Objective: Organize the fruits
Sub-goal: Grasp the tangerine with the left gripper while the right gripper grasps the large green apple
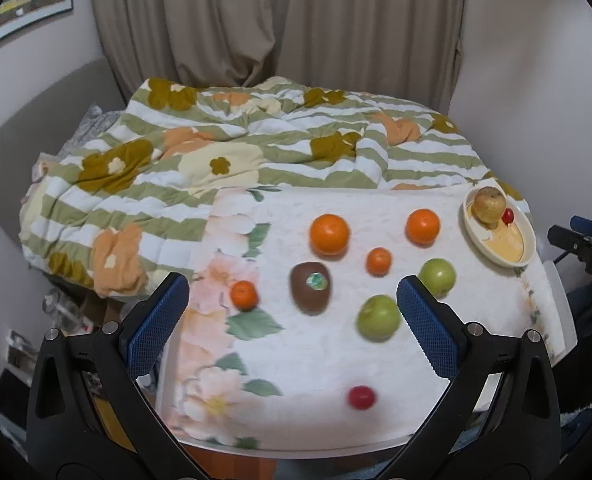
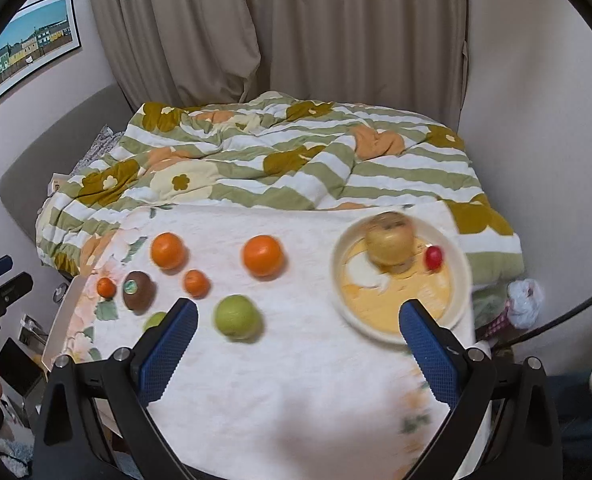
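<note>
Fruit lies on a white floral cloth: two large oranges, two small ones, two green apples, a brown kiwi and a red cherry tomato. A cream plate at the right holds a yellow-brown pear and a red cherry tomato. My left gripper is open and empty above the cloth's front. My right gripper is open and empty, in front of the plate and a green apple.
A green-striped flowered quilt lies bunched behind the cloth. Beige curtains hang at the back. Clutter sits on the floor at the left. The right gripper's body shows at the right edge of the left wrist view.
</note>
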A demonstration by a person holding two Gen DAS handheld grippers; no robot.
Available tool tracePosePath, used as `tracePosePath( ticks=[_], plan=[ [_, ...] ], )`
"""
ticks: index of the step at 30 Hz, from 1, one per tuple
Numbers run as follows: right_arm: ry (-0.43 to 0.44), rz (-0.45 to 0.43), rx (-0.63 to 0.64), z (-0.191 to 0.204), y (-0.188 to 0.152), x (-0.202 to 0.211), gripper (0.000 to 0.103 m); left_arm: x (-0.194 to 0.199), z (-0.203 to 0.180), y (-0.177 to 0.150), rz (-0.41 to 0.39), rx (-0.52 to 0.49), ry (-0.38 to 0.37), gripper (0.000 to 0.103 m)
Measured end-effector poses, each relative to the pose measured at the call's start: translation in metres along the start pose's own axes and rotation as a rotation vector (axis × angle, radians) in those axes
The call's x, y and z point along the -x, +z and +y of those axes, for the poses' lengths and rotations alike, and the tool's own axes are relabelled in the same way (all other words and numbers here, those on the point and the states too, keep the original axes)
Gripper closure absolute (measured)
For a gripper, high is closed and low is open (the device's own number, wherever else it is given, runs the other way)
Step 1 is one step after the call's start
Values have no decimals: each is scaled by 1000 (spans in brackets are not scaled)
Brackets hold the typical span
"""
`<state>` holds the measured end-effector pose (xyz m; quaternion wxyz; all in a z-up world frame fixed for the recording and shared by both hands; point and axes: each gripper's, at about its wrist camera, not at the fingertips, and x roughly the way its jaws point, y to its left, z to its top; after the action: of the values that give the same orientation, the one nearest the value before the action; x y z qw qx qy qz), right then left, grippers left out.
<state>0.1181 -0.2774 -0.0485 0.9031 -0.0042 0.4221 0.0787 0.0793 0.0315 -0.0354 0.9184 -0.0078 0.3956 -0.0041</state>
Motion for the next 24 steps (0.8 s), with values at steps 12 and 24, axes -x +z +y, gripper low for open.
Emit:
tracePosePath(
  ticks=[12, 24],
  plan=[
    [-49, 35, -71, 96, -33, -32, 2, -52, 69, -4, 73, -110, -131, 0],
    [-73, 111, -70, 138, -57, -86, 2, -117, 68, -20, 105, -269, -137, 2]
  ],
)
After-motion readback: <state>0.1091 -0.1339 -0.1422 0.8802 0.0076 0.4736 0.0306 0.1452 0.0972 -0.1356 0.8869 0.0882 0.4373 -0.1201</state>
